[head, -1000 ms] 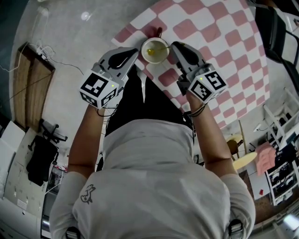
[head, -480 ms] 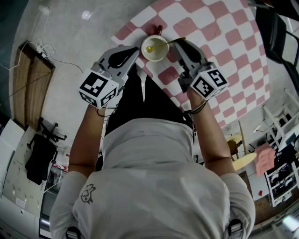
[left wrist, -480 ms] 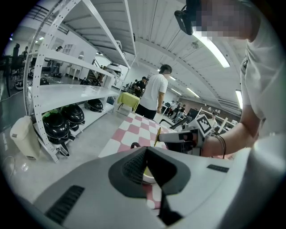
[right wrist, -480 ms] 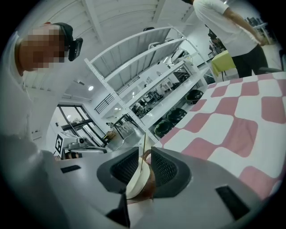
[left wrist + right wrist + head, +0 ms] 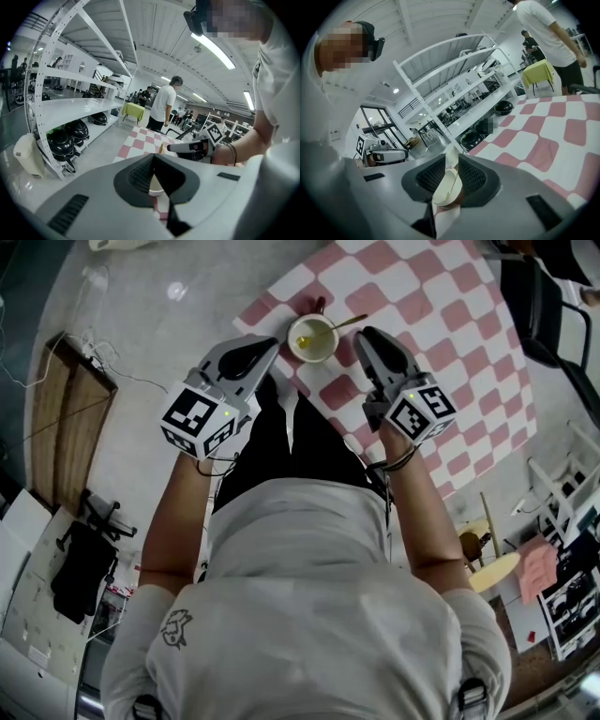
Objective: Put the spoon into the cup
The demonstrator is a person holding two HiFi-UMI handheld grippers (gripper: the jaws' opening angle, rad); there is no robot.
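A white cup [image 5: 312, 337] stands near the corner of the pink-and-white checked table [image 5: 441, 324]. A gold spoon [image 5: 339, 325] lies in it, bowl down inside, handle sticking out over the rim to the upper right. My left gripper [image 5: 272, 345] hovers just left of the cup, its jaws together and holding nothing. The right gripper [image 5: 361, 334] sits just right of the cup, below the spoon handle and apart from it, jaws slightly parted. The left gripper view shows the cup [image 5: 156, 187] beyond the left gripper [image 5: 153, 157]. In the right gripper view the cup [image 5: 447, 187] lies past the right gripper [image 5: 451, 159].
A small dark red object [image 5: 320, 304] sits on the table behind the cup. A black chair [image 5: 539, 296] stands at the table's far right. White shelving with black helmets [image 5: 65, 136] lines the room's left side. A person in a white shirt [image 5: 164, 103] stands beyond the table.
The right gripper carried the spoon over the cup, let it go and drew back a little to the right. The spoon now rests in the cup. My left gripper stayed put.
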